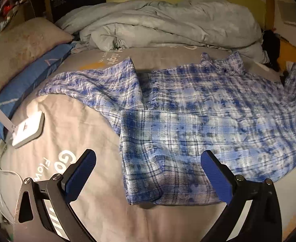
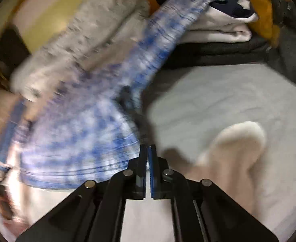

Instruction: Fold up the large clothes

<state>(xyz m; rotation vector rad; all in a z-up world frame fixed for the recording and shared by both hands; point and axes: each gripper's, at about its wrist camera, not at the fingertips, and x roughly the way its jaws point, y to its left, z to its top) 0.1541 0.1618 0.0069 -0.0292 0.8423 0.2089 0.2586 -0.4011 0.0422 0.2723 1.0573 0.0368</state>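
Note:
A large blue and white plaid shirt (image 1: 198,109) lies spread on the grey bed sheet (image 1: 77,141), one part folded over near its front edge. My left gripper (image 1: 148,161) is open and empty, just above the shirt's near edge. In the right wrist view the picture is blurred by motion. My right gripper (image 2: 147,151) is shut on the shirt's edge (image 2: 77,141), and the cloth stretches away up to the far right (image 2: 168,24).
A crumpled grey duvet (image 1: 158,24) lies at the back of the bed. A beige pillow (image 1: 21,46) and a blue pillow (image 1: 31,78) sit at the left. A white charger with a cable (image 1: 27,129) lies on the sheet. Folded clothes (image 2: 218,32) are stacked at the right.

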